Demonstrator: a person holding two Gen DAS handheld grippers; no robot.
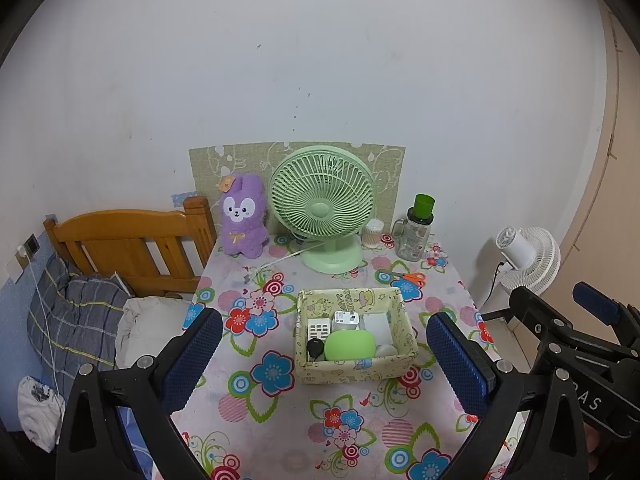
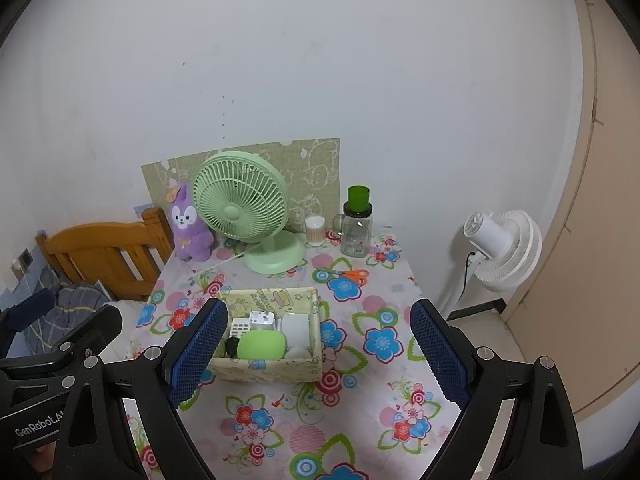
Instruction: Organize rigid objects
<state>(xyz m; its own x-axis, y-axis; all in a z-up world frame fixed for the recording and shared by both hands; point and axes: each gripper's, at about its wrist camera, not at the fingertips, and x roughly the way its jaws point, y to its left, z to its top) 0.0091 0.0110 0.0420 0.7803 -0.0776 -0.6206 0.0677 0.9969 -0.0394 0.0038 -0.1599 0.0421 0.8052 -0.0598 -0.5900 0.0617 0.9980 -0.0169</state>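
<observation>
Both tools hang above the near edge of the worktop, pointed down at its flowered cloth. The left tool has its blue pads spread wide, nothing between them but open air, with the storage box framed in the gap further back. The right tool is the same story: pads wide apart, gripping nothing, its left pad overlapping the near-left corner of the box in the right wrist view, though whether it touches I cannot tell.

The box sits in the middle of the worktop, and it is full. A green oval case lies along its near side, a black key fob tucked into the near-left corner, a white charger and a white slotted block behind them, and a white flat case on the right side.

Outside the box, orange-handled scissors lie just beyond its far-right corner. Along the far edge stand a purple plush rabbit at the left corner, a green desk fan mid-edge, a cotton swab jar and a glass mug with a green lid towards the right. A white floor fan stands off the right edge, a wooden bed headboard off the left.
</observation>
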